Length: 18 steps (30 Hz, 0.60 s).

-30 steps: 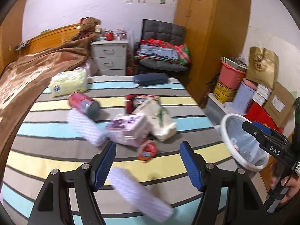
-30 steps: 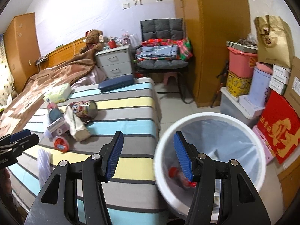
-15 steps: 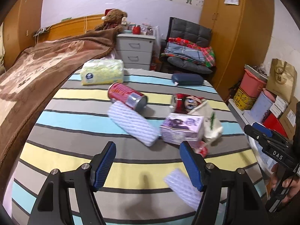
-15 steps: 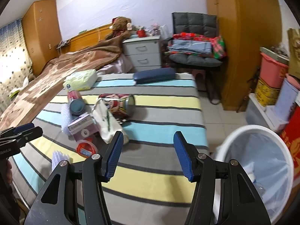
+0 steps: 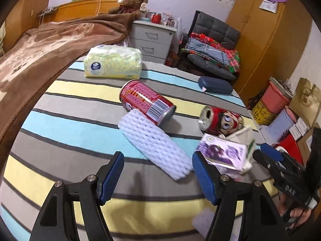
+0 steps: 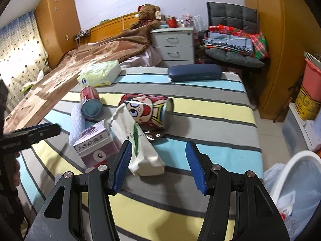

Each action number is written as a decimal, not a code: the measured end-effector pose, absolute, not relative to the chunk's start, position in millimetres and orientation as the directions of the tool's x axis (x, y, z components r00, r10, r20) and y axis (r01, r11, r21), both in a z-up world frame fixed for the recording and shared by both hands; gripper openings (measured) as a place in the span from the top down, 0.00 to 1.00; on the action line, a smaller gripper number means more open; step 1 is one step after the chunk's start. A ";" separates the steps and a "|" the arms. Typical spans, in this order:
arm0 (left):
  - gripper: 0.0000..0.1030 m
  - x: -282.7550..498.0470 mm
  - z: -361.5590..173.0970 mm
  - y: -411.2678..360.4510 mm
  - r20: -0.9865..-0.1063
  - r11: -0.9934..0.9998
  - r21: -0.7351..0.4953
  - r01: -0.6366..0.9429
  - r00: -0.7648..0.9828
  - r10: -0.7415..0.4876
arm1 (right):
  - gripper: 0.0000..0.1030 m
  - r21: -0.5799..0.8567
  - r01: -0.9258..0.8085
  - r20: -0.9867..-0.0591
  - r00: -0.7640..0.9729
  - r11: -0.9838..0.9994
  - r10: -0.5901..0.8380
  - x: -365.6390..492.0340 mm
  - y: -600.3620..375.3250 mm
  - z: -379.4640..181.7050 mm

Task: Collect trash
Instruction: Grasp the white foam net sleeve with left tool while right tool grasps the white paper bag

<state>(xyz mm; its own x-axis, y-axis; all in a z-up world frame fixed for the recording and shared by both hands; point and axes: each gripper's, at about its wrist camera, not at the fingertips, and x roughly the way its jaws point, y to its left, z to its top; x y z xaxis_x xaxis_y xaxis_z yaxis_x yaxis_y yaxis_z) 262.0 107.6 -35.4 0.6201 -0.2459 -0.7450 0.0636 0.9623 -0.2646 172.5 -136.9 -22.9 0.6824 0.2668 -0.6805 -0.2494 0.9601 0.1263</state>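
I read the scene off the purple carton, which lies on its side on the striped bedspread and serves as my landmark

Far left of the carton and further up the bed: brown blanket, then a yellow-green tissue pack. Nearer, left of the carton: a red can with a barcode on its side, its rim end touching a white foam net sleeve. The sleeve's near end lies just beside the carton. Just behind the carton: a red cartoon can, also on its side, open end toward the left camera. Against the carton's right side, in the right wrist view, a white drawstring pouch with green print leans from the cartoon can toward me. Well behind the carton, a dark blue case. Far right of the carton, off the bed edge, a white waste bin with a clear liner and some scraps inside

My left gripper hovers over the bedspread, fingers apart, nothing between them; the sleeve's near end sits just ahead of the gap, the carton behind the right finger. My right gripper is likewise spread and empty, the pouch's near end just ahead of its left finger; whether they touch I cannot tell
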 end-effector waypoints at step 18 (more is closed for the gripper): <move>0.32 302.1 -65.3 105.8 -0.783 0.944 -0.331 0.009 0.556 -0.280 | 0.60 0.132 -0.314 -0.711 0.631 0.940 0.310 176.0 -128.3 -30.6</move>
<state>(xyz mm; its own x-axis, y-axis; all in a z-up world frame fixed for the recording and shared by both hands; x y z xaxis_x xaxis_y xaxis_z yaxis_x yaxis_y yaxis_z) 302.1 105.8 -65.3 0.5561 -0.2797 -0.7827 0.0092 0.9437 -0.3307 176.1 -128.3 -30.6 0.6314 0.3102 -0.7107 -0.3136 0.9404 0.1318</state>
